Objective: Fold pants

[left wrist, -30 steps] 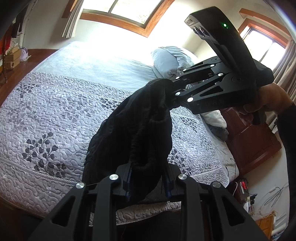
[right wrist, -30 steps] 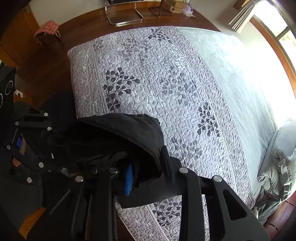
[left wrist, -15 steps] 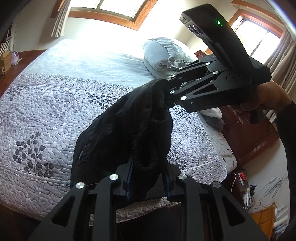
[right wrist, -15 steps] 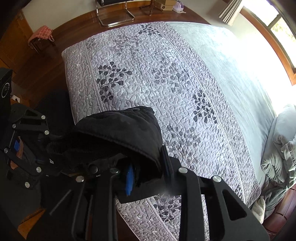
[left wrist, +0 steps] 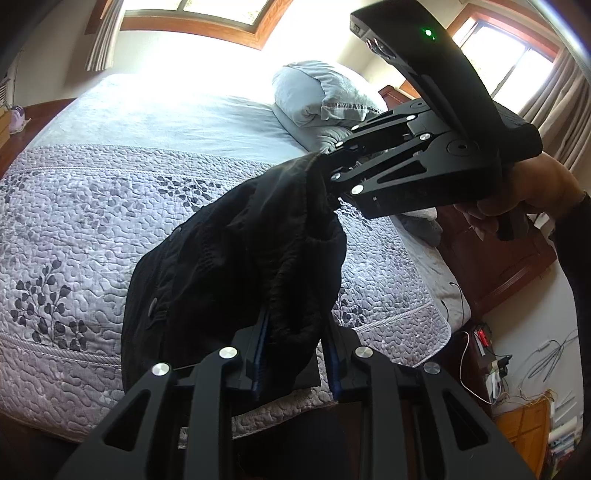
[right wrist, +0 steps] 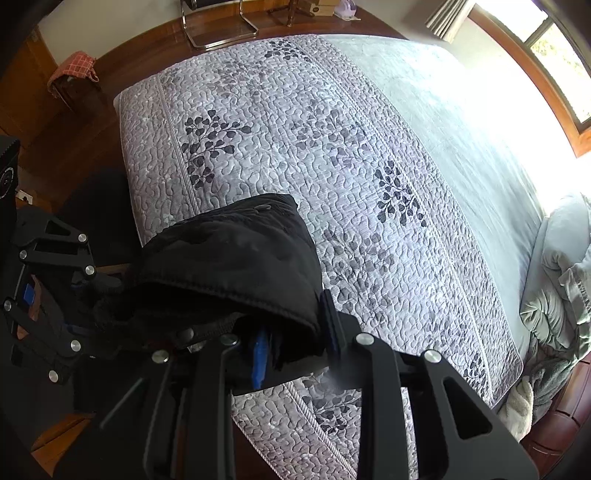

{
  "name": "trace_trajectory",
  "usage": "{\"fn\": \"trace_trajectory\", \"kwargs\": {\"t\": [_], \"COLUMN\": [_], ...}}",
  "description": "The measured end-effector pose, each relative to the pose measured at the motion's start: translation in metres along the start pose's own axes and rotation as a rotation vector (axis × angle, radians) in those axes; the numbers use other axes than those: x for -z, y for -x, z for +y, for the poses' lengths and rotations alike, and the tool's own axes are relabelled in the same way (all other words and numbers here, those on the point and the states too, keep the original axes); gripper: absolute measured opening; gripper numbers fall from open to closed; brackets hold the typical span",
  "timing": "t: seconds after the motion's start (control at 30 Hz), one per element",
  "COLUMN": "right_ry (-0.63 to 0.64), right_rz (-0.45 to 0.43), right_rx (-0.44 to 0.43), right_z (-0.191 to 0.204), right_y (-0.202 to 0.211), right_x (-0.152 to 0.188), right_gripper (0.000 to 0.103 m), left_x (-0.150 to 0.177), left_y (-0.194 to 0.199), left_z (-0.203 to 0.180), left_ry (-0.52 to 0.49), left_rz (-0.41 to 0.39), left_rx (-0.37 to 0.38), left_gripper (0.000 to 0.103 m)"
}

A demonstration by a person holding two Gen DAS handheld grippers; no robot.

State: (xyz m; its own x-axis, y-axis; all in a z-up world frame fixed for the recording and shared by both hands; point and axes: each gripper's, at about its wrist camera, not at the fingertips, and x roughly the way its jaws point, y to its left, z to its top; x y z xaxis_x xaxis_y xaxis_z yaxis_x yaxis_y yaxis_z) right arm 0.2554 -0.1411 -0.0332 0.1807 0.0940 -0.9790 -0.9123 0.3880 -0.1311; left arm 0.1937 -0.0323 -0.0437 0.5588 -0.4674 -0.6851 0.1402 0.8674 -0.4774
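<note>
Black pants (left wrist: 229, 258) hang bunched in the air above the near edge of the bed, held at the waistband by both grippers. My left gripper (left wrist: 295, 354) is shut on a fold of the pants at the bottom of the left wrist view. My right gripper (left wrist: 328, 173) is shut on the waistband higher up and to the right. In the right wrist view the pants (right wrist: 236, 258) drape over my right gripper (right wrist: 295, 347), and my left gripper (right wrist: 92, 295) holds them at the left. The legs hang down toward the quilt.
The bed has a grey quilted cover with leaf prints (right wrist: 332, 155) and a pale blue sheet (left wrist: 177, 110). Pillows (left wrist: 317, 96) lie at the head. A wooden nightstand (left wrist: 498, 266) stands to the right. A chair (right wrist: 218, 22) and wooden floor (right wrist: 74, 122) lie beyond the bed's foot.
Both grippers have carried the pants forward over the bed, with the grip unchanged. The pillows and the far side of the bed have come further into view.
</note>
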Motion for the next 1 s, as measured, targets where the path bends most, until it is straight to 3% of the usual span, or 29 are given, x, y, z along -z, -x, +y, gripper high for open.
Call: {"fn": "trace_trajectory", "kwargs": {"t": [1.0], "right_ry": [-0.037], "right_rz": [0.014], "right_rx": [0.014], "right_z": [-0.029], "right_y": [-0.045], "right_x": [0.072], "right_gripper": [0.024], "left_x": [0.014], "left_y": [-0.078], "left_z": [-0.033], "left_ry": [-0.041], "left_rz": [0.123], "left_rx": [0.035], "left_gripper": [0.025]}}
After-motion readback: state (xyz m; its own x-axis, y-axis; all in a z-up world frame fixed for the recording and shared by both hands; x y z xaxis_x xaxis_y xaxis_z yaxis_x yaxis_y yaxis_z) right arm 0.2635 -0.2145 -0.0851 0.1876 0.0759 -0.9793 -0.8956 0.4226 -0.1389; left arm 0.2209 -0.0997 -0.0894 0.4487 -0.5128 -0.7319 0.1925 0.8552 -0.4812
